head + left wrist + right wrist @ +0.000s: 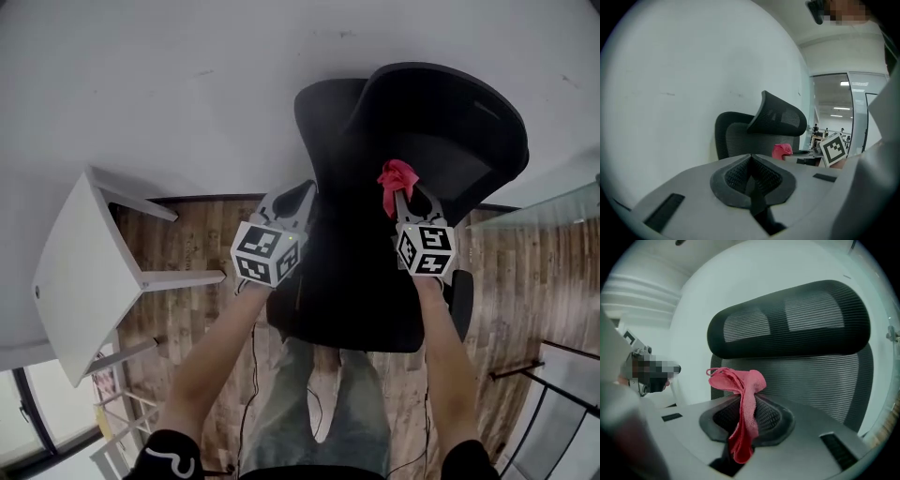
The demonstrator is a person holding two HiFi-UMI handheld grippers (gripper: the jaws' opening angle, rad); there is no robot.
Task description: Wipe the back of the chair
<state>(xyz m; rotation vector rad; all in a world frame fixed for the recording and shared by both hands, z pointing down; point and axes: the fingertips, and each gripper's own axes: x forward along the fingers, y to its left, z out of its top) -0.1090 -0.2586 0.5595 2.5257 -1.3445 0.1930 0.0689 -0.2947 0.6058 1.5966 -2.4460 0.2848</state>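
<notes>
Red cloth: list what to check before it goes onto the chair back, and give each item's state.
1. Grip on the red cloth by the right gripper: ok, the jaws are shut on it and a bunch sticks out in front.
2. Aim of the right gripper at the mesh chair back: ok.
3. Contact between the red cloth and the chair back: cannot tell.
4. Clearance from the headrest: ok, it sits higher than the cloth.
5. State of the left gripper: ok, shut on nothing.
</notes>
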